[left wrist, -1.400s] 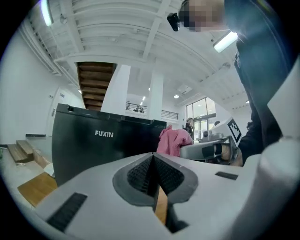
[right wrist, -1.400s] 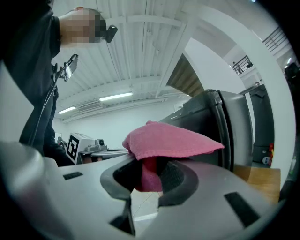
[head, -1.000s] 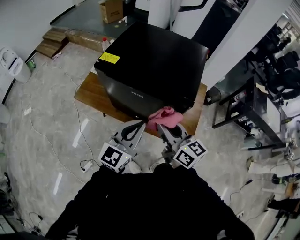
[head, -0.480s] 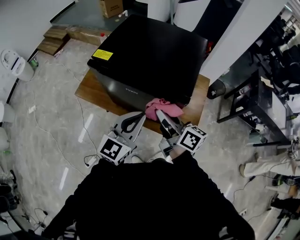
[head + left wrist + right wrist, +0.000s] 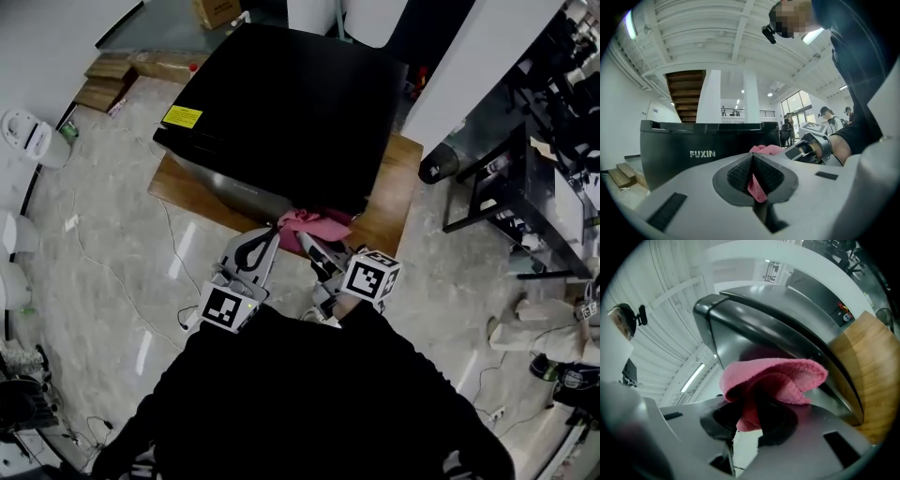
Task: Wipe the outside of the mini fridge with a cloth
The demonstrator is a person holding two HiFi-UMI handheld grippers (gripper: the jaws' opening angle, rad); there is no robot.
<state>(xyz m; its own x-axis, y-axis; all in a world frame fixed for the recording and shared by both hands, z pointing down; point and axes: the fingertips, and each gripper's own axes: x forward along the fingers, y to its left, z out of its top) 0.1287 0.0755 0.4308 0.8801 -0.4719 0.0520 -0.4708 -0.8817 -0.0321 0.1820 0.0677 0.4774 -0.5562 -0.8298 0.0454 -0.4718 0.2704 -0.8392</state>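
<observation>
Centre of the head view: a crumpled pink terry cloth (image 5: 315, 224) rests against the lower front edge of the boxy black mini fridge (image 5: 281, 103), held by both my tools. My left gripper (image 5: 753, 164) is pinched closed on a thin strip of it. My right gripper (image 5: 749, 411) is clamped on a bunched fold. White lettering (image 5: 702, 153) on the fridge front reads "FUXIN". A yellow label (image 5: 182, 116), too small to read, sits on its top, left. The fridge stands on a low wooden board (image 5: 392, 197).
</observation>
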